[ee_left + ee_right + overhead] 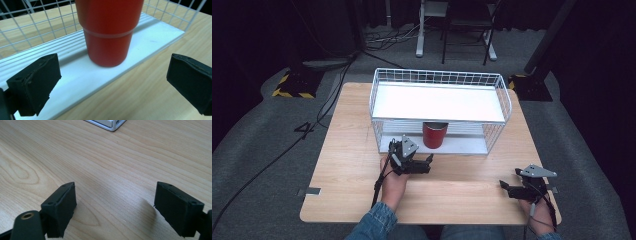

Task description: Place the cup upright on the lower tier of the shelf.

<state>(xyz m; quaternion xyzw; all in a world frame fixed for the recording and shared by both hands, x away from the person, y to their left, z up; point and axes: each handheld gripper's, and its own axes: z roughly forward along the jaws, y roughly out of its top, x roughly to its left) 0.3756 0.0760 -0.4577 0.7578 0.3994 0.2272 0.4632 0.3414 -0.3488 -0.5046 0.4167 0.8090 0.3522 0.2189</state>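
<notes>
Standing on the lower shelf of the wire rack (439,102) near the table's (347,150) far edge, the red cup (434,134) is just beyond the left gripper (424,163). The left gripper view shows the cup (109,30) ahead between spread, empty jaws. The right gripper (115,207) is spread too, over bare wood near the rack's corner (107,123).

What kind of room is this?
Probably a lab or studio for recording tasks: a wooden table on grey carpet, black curtains around it, cables across the floor, and hazard-striped stand bases.
</notes>
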